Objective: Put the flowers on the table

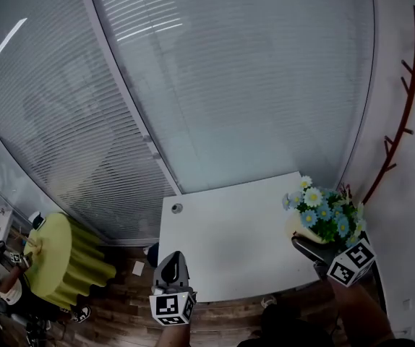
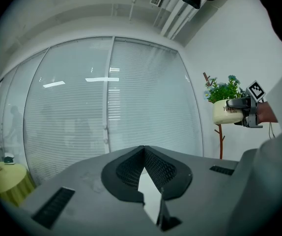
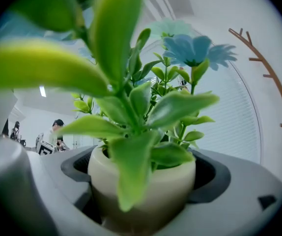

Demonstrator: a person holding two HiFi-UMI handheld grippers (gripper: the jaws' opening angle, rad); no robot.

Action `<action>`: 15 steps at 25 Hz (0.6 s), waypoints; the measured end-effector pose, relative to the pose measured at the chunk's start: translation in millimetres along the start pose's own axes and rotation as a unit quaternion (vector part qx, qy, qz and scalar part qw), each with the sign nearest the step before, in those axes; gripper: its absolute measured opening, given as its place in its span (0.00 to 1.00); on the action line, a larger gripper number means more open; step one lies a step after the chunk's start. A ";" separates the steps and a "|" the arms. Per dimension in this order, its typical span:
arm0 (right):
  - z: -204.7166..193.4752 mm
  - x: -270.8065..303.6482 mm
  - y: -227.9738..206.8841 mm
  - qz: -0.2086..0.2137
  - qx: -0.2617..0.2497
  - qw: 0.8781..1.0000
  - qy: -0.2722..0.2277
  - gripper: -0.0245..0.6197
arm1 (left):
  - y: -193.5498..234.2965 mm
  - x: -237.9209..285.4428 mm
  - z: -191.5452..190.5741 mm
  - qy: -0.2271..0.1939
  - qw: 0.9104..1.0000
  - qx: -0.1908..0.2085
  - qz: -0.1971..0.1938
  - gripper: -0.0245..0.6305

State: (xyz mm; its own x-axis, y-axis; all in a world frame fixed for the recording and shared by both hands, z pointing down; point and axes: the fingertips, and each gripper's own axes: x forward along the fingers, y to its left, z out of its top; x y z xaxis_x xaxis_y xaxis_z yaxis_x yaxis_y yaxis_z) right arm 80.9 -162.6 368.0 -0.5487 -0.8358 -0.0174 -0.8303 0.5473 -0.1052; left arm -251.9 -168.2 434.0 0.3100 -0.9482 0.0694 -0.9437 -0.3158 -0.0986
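Observation:
A cream pot of blue and white flowers (image 1: 322,212) hangs over the right edge of the white table (image 1: 229,244). My right gripper (image 1: 310,247) is shut on the pot (image 3: 143,183), whose leaves and a blue bloom (image 3: 192,49) fill the right gripper view. In the left gripper view the same flower pot (image 2: 225,111) shows at the right, held up in the air. My left gripper (image 1: 171,267) hovers at the table's near edge, its jaws shut with nothing between them (image 2: 142,151).
A small dark round thing (image 1: 176,208) lies at the table's far left corner. Glass walls with blinds (image 1: 215,85) stand behind the table. A brown branch-shaped coat rack (image 1: 399,121) is on the right wall. A yellow-green round table (image 1: 59,259) stands at lower left.

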 end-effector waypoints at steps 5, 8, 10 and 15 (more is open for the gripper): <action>-8.8 39.5 -25.0 0.017 -0.009 1.000 0.004 0.88 | 11.0 36.2 1.7 0.006 1.000 0.012 0.015 0.04; -18.5 62.9 -38.0 0.027 -0.002 1.000 0.010 0.88 | 13.7 61.3 2.1 0.013 1.000 0.018 0.012 0.04; -27.8 78.2 -46.8 0.032 0.003 0.999 0.018 0.88 | 16.9 75.5 -5.0 0.025 0.999 0.019 0.011 0.04; -43.7 107.1 -59.3 0.047 0.007 0.998 0.036 0.88 | 27.2 96.5 -13.7 0.038 0.999 0.019 0.022 0.04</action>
State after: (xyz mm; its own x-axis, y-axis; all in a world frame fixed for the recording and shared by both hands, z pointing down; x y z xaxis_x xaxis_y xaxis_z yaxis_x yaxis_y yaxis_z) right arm 67.1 -282.6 415.8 -0.6308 -0.7748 0.0427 -0.7730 0.6227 -0.1211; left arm -249.3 -267.8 451.6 0.2579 -0.9561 0.1394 -0.9506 -0.2769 -0.1402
